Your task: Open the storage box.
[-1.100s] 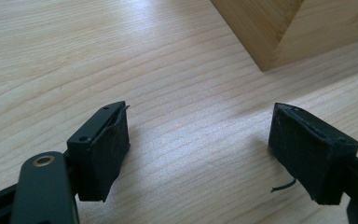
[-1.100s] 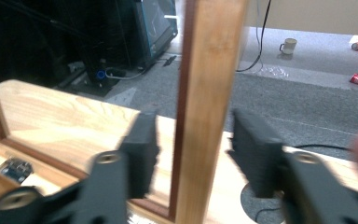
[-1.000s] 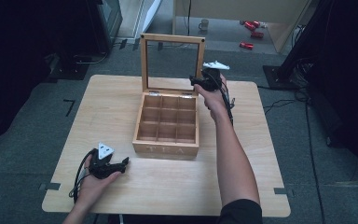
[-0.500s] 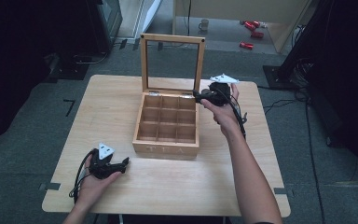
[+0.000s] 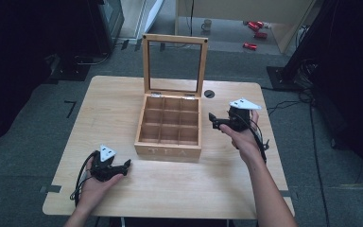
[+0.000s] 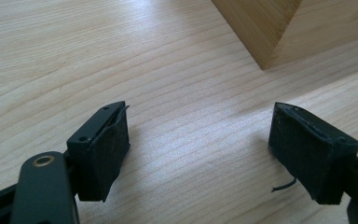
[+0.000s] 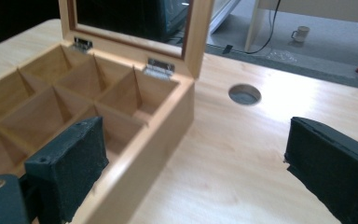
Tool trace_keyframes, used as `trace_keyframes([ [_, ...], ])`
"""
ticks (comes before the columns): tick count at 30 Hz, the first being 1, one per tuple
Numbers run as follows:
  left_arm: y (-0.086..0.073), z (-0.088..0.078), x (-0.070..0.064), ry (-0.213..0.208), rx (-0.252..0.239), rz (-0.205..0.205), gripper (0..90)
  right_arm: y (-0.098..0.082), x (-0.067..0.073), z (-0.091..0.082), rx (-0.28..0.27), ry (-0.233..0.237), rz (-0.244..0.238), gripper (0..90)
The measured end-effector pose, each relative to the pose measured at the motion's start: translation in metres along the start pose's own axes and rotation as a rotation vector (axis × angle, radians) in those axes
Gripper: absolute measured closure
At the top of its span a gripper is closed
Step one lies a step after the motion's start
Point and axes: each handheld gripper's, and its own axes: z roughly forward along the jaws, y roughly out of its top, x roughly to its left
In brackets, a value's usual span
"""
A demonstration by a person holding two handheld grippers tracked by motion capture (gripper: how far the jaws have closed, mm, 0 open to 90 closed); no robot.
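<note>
**Right tongs nearer the open tea box**

From the high view, the tea box sits mid-tabletop with its glass-paned lid standing upright at the far edge. All nine compartments look empty. The right tongs hang just beside the box's right wall, tips pointing left toward it, about level with the middle row of compartments. The left tongs rest low near the front-left corner of the box, a little apart from it, tips pointing right. The box's longer side runs away from the person, so the right hand lies along that side — my judgement is that it is the better placed to reach the lid or the right wall.

In the left gripper view, the left tongs stand released, pads wide apart with bare tabletop between them; the box's front-left corner rises ahead and to the right, clear of both pads.

In the right gripper view, the right tongs are likewise released and empty — the left pad overlaps the box's right wall in the picture, though contact cannot be judged. The hinges and lid frame lie ahead, with a cable hole in the tabletop beyond.
</note>
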Motion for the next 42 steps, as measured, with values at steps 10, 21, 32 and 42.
trace_keyframes([
  [10, 0.0, 0.0, 0.0, 0.0, 0.0, 0.001, 20.8, -0.046, -0.008, -0.036, 0.027, -0.022, 0.02, 5.1],
  [21, 0.0, 0.0, 0.0, 0.0, 0.002, 0.002, 20.8, -0.105, -0.016, -0.062, 0.076, -0.049, 0.062, 5.1],
  [32, 0.0, 0.0, 0.0, 0.0, 0.002, 0.003, 20.8, -0.141, -0.035, -0.081, 0.132, -0.102, 0.116, 5.2],
  [42, 0.0, 0.0, 0.0, 0.0, 0.002, 0.002, 20.8, -0.175, -0.046, -0.107, 0.206, -0.151, 0.14, 5.5],
])
